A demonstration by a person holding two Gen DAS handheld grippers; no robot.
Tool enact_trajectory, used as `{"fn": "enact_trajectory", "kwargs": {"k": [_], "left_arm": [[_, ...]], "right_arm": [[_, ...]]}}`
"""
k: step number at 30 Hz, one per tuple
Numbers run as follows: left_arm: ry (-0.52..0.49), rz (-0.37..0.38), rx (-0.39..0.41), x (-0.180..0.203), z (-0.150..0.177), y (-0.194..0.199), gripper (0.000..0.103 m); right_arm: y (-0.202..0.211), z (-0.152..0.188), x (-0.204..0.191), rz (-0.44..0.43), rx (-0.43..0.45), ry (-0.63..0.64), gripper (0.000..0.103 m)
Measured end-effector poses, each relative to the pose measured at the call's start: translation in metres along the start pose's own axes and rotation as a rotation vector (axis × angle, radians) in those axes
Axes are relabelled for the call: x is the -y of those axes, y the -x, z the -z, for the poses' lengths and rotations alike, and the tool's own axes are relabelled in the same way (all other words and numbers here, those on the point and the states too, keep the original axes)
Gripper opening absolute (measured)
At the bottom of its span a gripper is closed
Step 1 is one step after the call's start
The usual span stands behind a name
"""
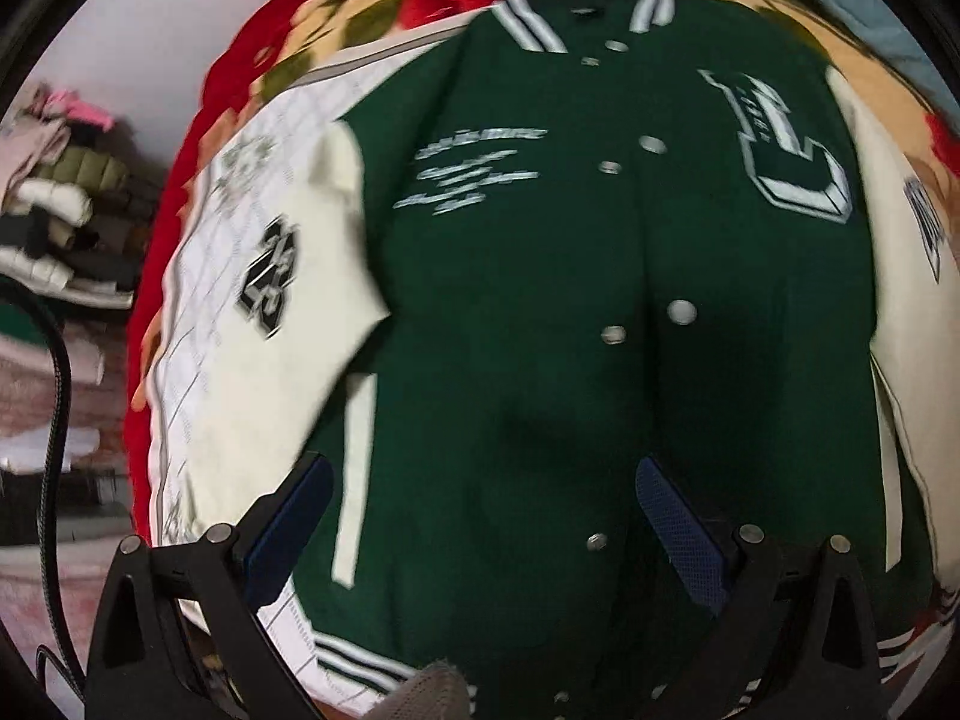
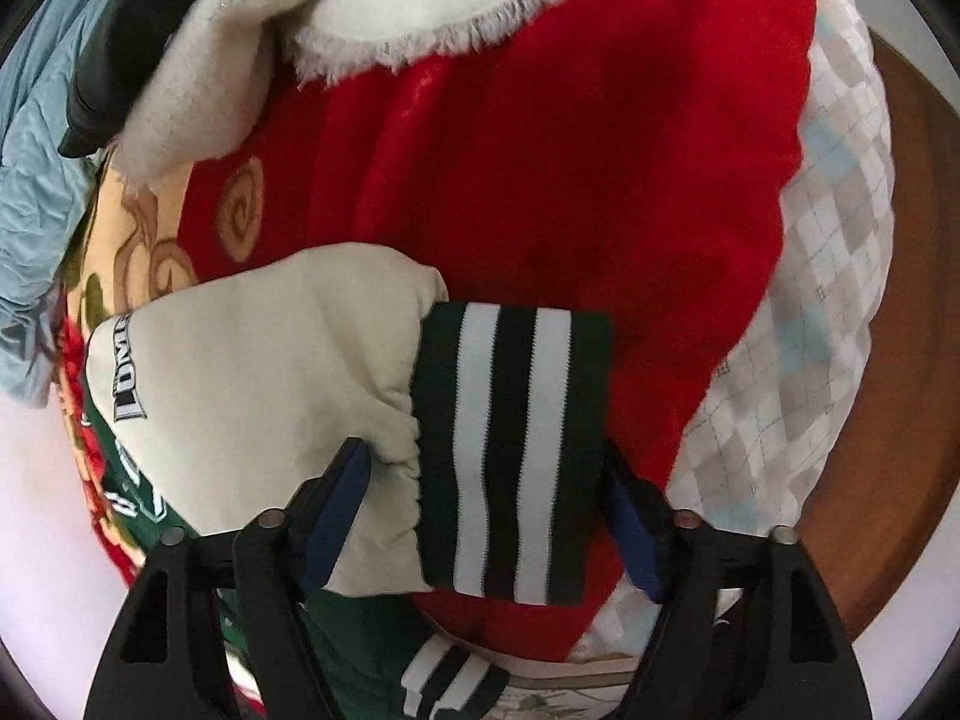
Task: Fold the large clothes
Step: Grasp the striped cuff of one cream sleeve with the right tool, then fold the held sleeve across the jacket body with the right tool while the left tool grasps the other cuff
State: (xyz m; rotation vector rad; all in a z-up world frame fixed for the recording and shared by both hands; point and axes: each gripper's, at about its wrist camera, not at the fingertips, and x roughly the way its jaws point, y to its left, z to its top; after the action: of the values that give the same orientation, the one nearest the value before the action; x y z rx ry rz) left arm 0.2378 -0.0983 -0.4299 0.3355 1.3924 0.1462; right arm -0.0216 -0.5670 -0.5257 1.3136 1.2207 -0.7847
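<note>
A green varsity jacket [image 1: 540, 300] with cream sleeves lies front-up on the bed, its snaps down the middle and its striped collar at the far end. My left gripper [image 1: 480, 474] hovers open over the jacket's lower front, holding nothing. In the right wrist view a cream sleeve [image 2: 270, 372] ends in a green, white and black striped cuff [image 2: 510, 450]. My right gripper [image 2: 486, 468] is open with its jaws on either side of the cuff, not closed on it.
A red floral blanket [image 1: 372, 6] covers the bed under the jacket, over a checked sheet [image 2: 828, 300]. Stacked folded clothes [image 1: 60, 216] stand at the left. A fluffy grey-white garment [image 2: 288, 30] and blue cloth [image 2: 36, 138] lie beyond the sleeve.
</note>
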Motion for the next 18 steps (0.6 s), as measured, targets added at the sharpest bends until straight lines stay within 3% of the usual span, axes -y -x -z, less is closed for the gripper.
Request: {"fn": "enact_trajectory", "kwargs": {"k": [2,3,6,12,18], "left_arm": [[-0.030,0.008,0.007,0.010,-0.002,-0.004,0.103],[-0.040,0.010,0.009,0.013,-0.003,-0.005,0.103],[-0.043,0.029,0.012,0.014,-0.007,-0.010,0.103],[0.006,0.064,0.015,-0.008,-0.016,-0.018,0.103],[0.108,0.076,0.022,-0.059,-0.022,-0.022,0.103]], "right_arm": [[0.007,0.004,-0.014,0.030,0.031,0.030,0.037],[0.013,0.007,-0.020,0.035,0.054,0.040,0.010],[0.040,0.012,-0.045,0.045,0.128,0.061,0.010],[0.107,0.027,-0.100,-0.055,0.256,0.145,0.009],[0.148,0.071,-0.208,-0.168,0.310,0.362,0.009]]}}
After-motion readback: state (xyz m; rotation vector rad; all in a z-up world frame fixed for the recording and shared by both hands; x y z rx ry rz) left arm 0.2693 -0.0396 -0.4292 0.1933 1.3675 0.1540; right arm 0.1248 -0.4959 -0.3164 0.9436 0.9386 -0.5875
